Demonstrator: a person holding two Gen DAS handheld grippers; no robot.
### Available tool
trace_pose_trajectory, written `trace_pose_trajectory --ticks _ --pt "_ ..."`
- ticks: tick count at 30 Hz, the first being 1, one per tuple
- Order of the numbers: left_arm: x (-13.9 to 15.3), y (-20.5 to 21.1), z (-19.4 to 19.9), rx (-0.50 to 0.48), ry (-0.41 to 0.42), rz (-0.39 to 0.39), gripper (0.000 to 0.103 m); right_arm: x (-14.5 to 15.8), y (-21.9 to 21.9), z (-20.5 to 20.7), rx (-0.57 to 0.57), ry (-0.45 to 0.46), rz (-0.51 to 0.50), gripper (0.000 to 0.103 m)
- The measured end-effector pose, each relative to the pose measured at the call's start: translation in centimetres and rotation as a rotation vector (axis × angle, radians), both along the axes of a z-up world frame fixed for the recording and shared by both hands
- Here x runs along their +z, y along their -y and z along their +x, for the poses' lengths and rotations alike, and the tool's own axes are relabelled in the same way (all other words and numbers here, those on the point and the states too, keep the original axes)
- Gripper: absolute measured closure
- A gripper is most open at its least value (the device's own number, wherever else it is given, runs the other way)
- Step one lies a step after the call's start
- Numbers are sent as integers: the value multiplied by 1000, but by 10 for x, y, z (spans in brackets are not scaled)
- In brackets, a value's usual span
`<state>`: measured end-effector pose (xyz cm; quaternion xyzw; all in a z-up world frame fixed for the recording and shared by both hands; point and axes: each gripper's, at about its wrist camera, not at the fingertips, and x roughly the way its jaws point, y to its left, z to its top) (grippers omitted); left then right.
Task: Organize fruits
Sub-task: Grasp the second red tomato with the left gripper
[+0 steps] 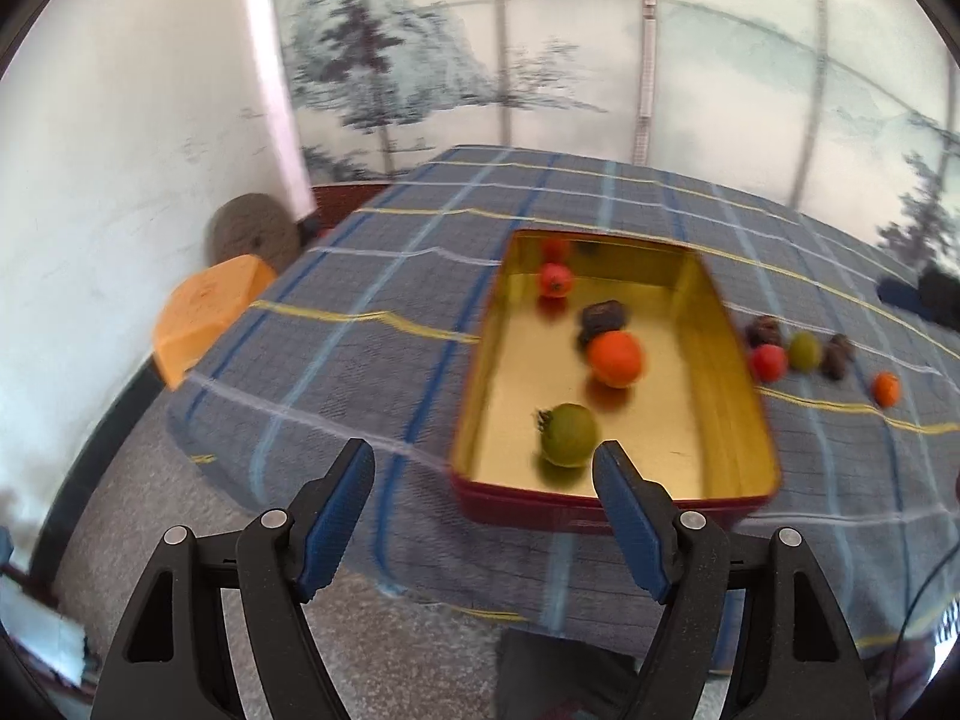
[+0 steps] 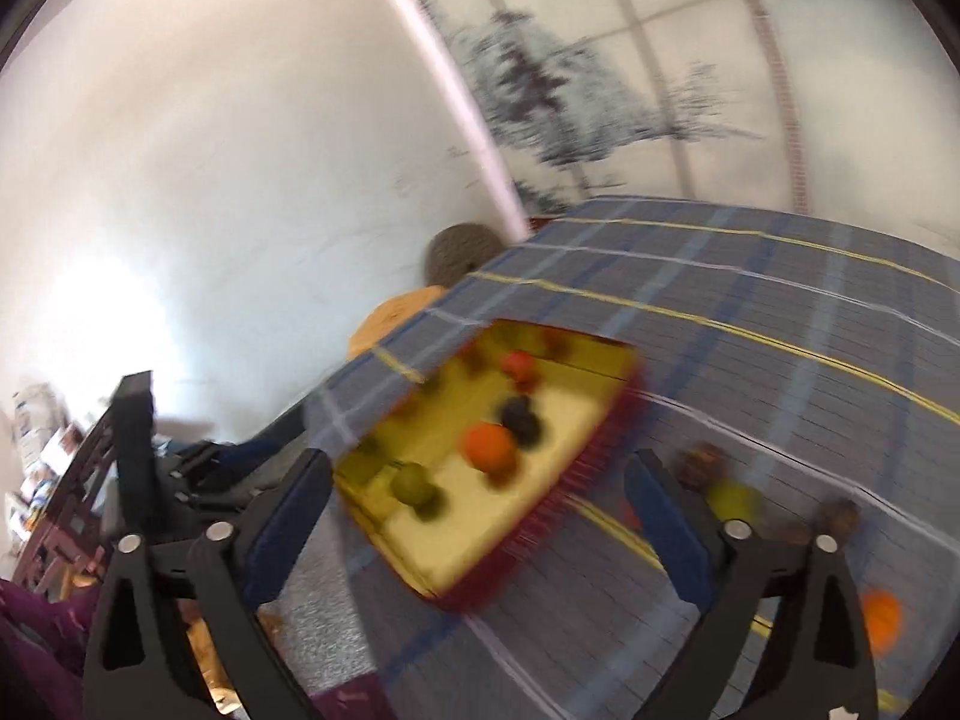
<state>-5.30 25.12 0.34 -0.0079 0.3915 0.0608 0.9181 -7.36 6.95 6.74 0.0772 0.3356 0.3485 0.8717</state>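
Observation:
A red tin with a gold inside [image 1: 729, 360] lies on the plaid tablecloth [image 1: 372, 300]. It holds a green fruit [image 1: 568, 434], an orange fruit [image 1: 614, 358], a dark fruit [image 1: 605, 317] and a red fruit [image 1: 555, 280]. Right of the tin lie a red fruit [image 1: 768, 362], a green fruit [image 1: 804, 350], dark fruits [image 1: 837, 355] and a small orange fruit [image 1: 886, 389]. My left gripper [image 1: 483, 462] is open and empty, just short of the tin's near wall. My right gripper [image 2: 480, 474] is open and empty above the blurred tin [image 2: 576, 462].
An orange box [image 1: 204, 315] and a round grey cushion [image 1: 255, 234] sit off the table's left edge by the white wall. A dark object [image 1: 924, 297] lies at the far right of the table. Grey floor lies below the near edge.

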Motion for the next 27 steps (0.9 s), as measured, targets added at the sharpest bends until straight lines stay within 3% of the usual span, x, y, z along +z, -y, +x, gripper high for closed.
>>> trace_pose_trajectory --ticks 4,8,12,14,17,21,27 --pt "11 33 1 -139 22 -17 27 -23 111 -19 -240 -64 -46 0" --pt "22 78 10 -297 29 -25 27 -48 187 -26 -481 -151 -276 0" --pt "27 118 35 -431 -11 -43 27 -73 238 -31 -608 -188 -418 0" --pt "25 140 50 -502 -44 -29 28 -84 248 -31 -624 -200 -432 0" --pt "20 167 75 -586 -75 24 33 -98 256 -33 -604 -222 -365 0" --pt "1 191 116 -663 -169 72 58 -99 254 -35 -565 -188 -355 0" --pt "-33 212 157 -687 -277 151 59 -98 260 -37 -545 -185 -252 0"
